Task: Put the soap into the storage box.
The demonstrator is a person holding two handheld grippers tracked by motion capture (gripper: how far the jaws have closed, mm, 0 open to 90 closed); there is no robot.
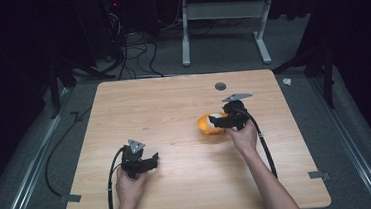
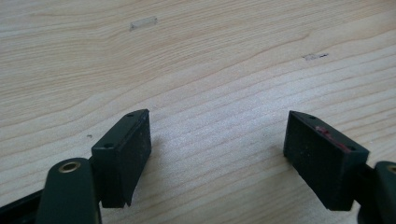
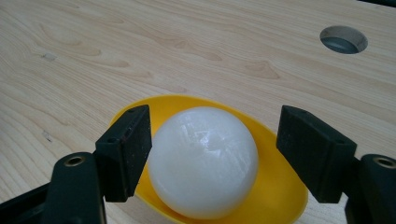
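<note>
Your jaws are wide apart on both grippers — the right gripper (image 3: 212, 154) sits around a white ball (image 3: 203, 161) in a yellow bowl (image 3: 275, 186), your left gripper (image 2: 217, 156) over bare table (image 2: 210, 60).

Bright tabletop, dark surroundings; close views sharp.

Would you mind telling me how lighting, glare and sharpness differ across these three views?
High view: the table is lit, its surroundings fall into near-black, and the picture is soft. Left gripper view: even light, soft shadows beside the pads, and the wood grain stays crisp. Right gripper view: small glare patches on the white ball, the yellow bowl bright, and the hole in the table slightly soft.
</note>
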